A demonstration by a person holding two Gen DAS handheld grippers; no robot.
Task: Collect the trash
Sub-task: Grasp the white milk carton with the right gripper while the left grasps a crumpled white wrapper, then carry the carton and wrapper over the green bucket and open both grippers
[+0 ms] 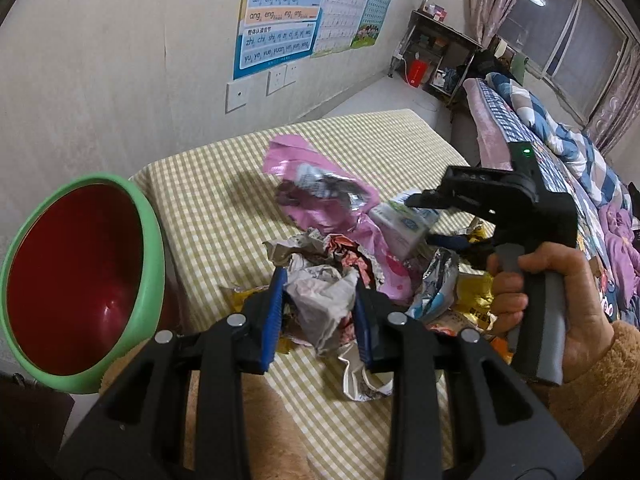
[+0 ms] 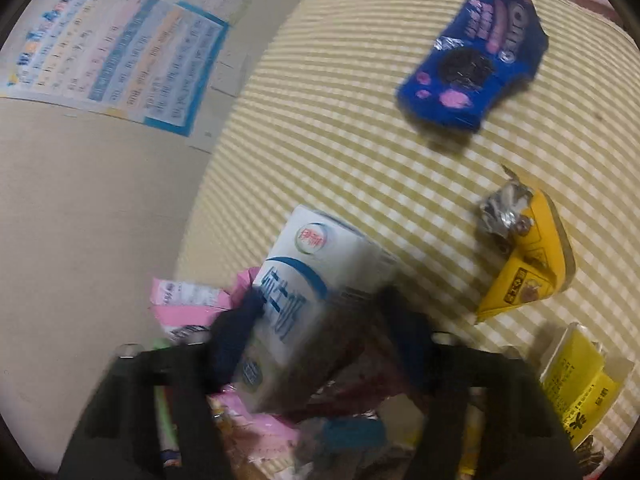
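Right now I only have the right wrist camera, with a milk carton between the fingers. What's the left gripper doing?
Observer: The left gripper is shut on a crumpled white wrapper at the near edge of the trash pile.
Operator: Where's the bin?
Observer: A green-rimmed bin with a red inside sits at the left side of the table, left of that gripper.
Operator: Does my gripper show any indicator?
Observer: Yes, a green light is lit on top of the right gripper.
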